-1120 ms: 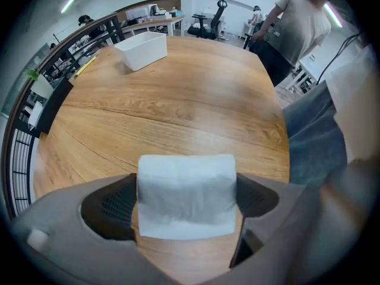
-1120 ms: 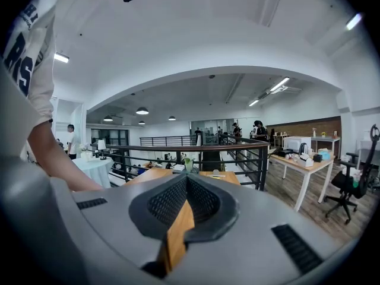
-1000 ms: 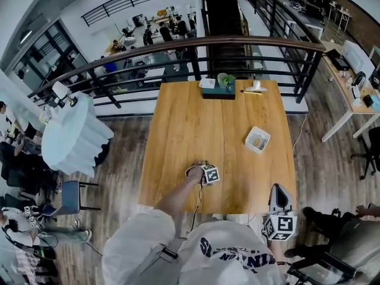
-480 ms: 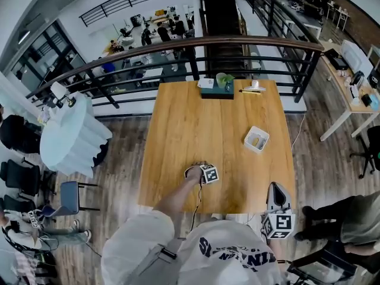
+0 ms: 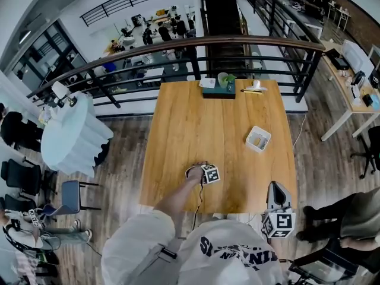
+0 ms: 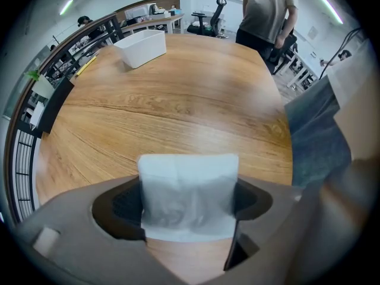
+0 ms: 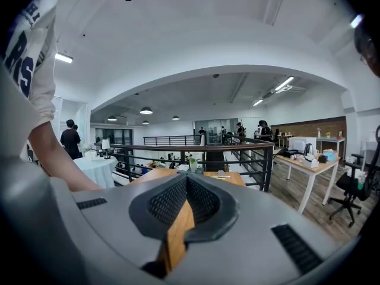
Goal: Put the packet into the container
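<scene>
A white paper packet (image 6: 187,198) lies on the wooden table (image 5: 196,129) at its near edge, between the pads of my left gripper (image 6: 189,180). The jaws are closing, and both pads touch the packet's side edges. In the head view the left gripper (image 5: 199,172) rests low on the table, and the packet cannot be made out there. The white rectangular container (image 5: 257,139) stands open to the right and further away, and it also shows in the left gripper view as the white container (image 6: 141,46). My right gripper (image 5: 277,189) hangs off the table's near right edge. It is shut and empty.
A small plant in a dark box (image 5: 218,86) and a pencil with small items (image 5: 254,89) sit at the table's far edge, with a black railing (image 5: 178,49) behind. A person (image 6: 267,10) stands beyond the table. A round white-clothed table (image 5: 74,136) stands to the left.
</scene>
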The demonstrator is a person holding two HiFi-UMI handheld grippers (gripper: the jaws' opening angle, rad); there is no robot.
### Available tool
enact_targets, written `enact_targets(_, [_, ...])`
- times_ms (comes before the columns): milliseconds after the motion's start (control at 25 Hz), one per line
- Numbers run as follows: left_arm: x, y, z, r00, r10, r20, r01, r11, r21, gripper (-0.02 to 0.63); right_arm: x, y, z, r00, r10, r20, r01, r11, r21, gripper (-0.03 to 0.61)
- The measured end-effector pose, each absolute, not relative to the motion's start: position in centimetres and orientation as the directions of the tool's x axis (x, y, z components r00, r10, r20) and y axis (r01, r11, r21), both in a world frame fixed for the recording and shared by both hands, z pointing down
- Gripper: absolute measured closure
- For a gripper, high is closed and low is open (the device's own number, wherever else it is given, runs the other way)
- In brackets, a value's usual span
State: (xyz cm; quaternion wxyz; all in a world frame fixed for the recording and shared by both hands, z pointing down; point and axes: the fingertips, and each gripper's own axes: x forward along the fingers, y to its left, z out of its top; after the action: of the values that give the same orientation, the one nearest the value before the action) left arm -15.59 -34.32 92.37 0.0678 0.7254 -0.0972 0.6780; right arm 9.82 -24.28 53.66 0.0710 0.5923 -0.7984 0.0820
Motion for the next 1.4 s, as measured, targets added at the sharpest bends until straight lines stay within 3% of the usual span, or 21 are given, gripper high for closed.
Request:
enact_targets(800, [-15.9,-34.2,91.5,0.05,-0.046,0.998,-0.197,-0.98,-0.035,0.195,9.4,-24.5,53.5,-0.292,-0.934,0.207,-0.956,0.289,-0.046,0.569])
enact_targets(1200, [-15.4,-34.5,85.6,0.047,-0.059,0.997,-0.163,-0.985,-0.05,0.195,8.4,-24.9,53.2,-0.322,-0.927,0.193,-0.947,0.32,-0.041,0.569])
enact_targets(1400, [-14.5,-34.3,81.2,0.041,-0.082,0.996,-0.075,-0.994,-0.078,0.195,7.8,-26.0,53.0,-0.339,-0.924,0.179,-0.94,0.338,-0.037,0.569])
